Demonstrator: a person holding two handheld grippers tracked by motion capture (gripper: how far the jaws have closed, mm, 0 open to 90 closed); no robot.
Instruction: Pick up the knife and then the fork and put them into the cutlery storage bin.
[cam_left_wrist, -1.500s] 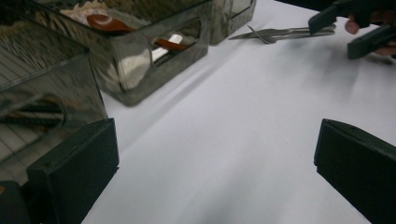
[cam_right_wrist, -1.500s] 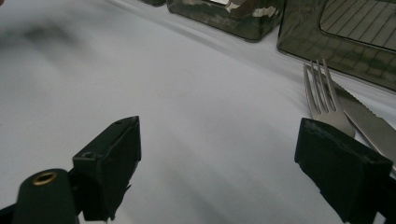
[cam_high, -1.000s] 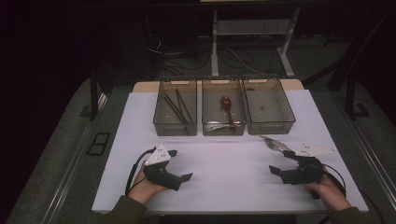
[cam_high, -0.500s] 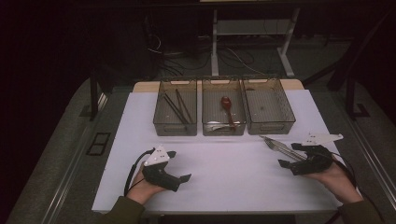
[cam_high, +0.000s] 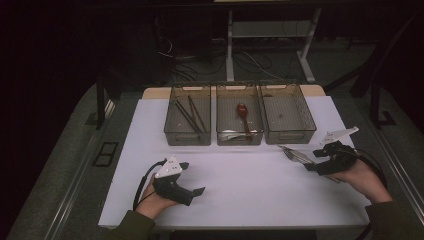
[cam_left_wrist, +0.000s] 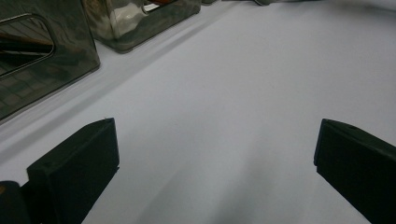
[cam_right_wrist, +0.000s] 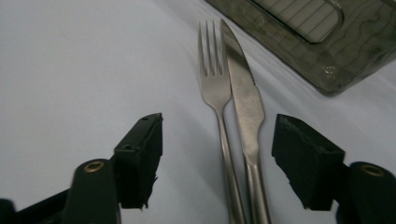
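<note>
A steel fork (cam_right_wrist: 215, 88) and a table knife (cam_right_wrist: 245, 98) lie side by side on the white table, just in front of the right bin. In the high view this cutlery (cam_high: 294, 154) sits at the tip of my right gripper (cam_high: 312, 159). Seen from the right gripper view, my right gripper (cam_right_wrist: 219, 128) has both handles between its jaws. The jaws have just been closing, and the pads stand clear of the metal. My left gripper (cam_high: 192, 177) rests near the front left. Its jaws (cam_left_wrist: 217, 126) are wide open over bare table.
Three clear bins stand in a row at the back: the left bin (cam_high: 172, 131) holds dark chopsticks (cam_high: 189, 114), the middle bin (cam_high: 219, 131) a red spoon (cam_high: 243, 112), and the right bin (cam_high: 311, 122) nothing. The table's right edge (cam_high: 357, 165) lies close to my right hand.
My right hand has moved back and slightly up, bringing its gripper over the fork and knife handles, and its jaws have narrowed. The left hand has stayed put.
</note>
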